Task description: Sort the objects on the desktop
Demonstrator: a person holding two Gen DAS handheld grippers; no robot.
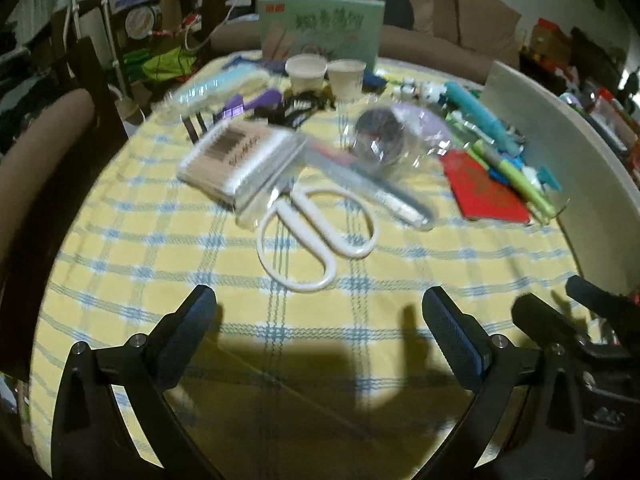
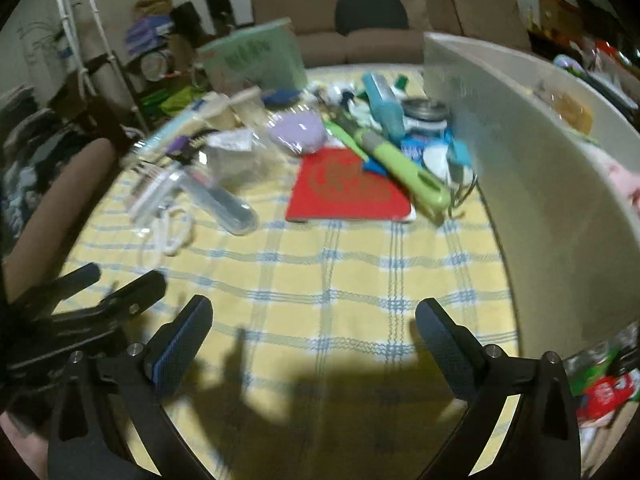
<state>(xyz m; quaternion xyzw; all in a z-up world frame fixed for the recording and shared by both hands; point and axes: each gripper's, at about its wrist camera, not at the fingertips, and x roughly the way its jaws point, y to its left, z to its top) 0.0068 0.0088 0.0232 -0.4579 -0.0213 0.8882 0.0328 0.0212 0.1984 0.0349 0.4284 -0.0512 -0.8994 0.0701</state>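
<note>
Left wrist view shows the left tool (image 1: 318,304) hanging over the near part of the counter (image 1: 160,264), its two fingers spread wide with nothing between them. The counter wears a yellow cloth with blue checks. Just beyond the fingers lie white scissors (image 1: 316,236), handles toward the near edge. Their blades run under a clear box of wooden sticks (image 1: 236,160). A clear tube (image 1: 376,184) lies slanted just right of that box. Toward the right edge sits a red booklet (image 1: 486,188), with green pens (image 1: 516,172) on its far side. Two paper cups (image 1: 306,74) stand side by side near the far edge, in front of a green box (image 1: 320,26) standing upright. A tall white bin (image 1: 580,168) rises along the right edge.

In the right wrist view the right tool (image 2: 314,308) is also spread wide and holds nothing, poised over bare cloth near the near edge. The red booklet lies ahead of it, well apart, with a green-handled utensil (image 2: 404,168) overlapping its far right corner. Much of the clutter is blurred.
</note>
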